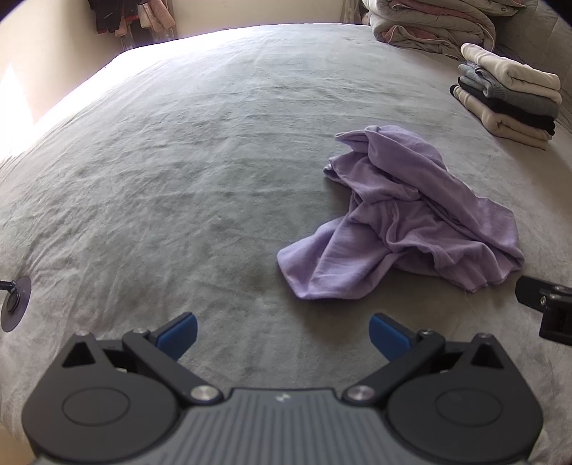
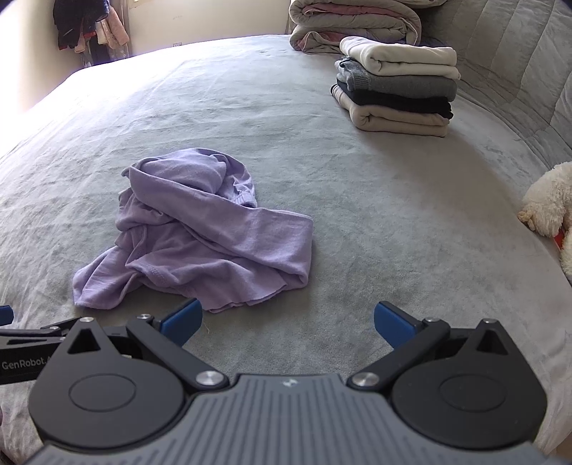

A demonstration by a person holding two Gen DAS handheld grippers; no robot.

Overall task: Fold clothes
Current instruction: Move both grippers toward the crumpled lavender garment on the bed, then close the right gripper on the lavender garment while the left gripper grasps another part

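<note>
On the grey bed, the lilac garment lies crumpled in a loose heap — sleeves and hem twisted over each other, no flat panel, no clean crease. Beyond the lilac garment, toward the headboard side, a stack of folded clothes sits squared up: cream on top, grey, black, beige below. So by the look of it several pieces lie folded and this one piece is left; whether more wait out of view I cannot tell. Behind the stack, a rolled duvet. A white plush toy sits well to the right of the lilac garment, at the bed edge.

Left tongs — spread wide, blue pads far apart, nothing between them, hovering over bare bed just short of the garment's near left corner. Right tongs — also spread wide and empty, near edge of the garment just ahead of its left pad; touching or not, cannot tell.
</note>
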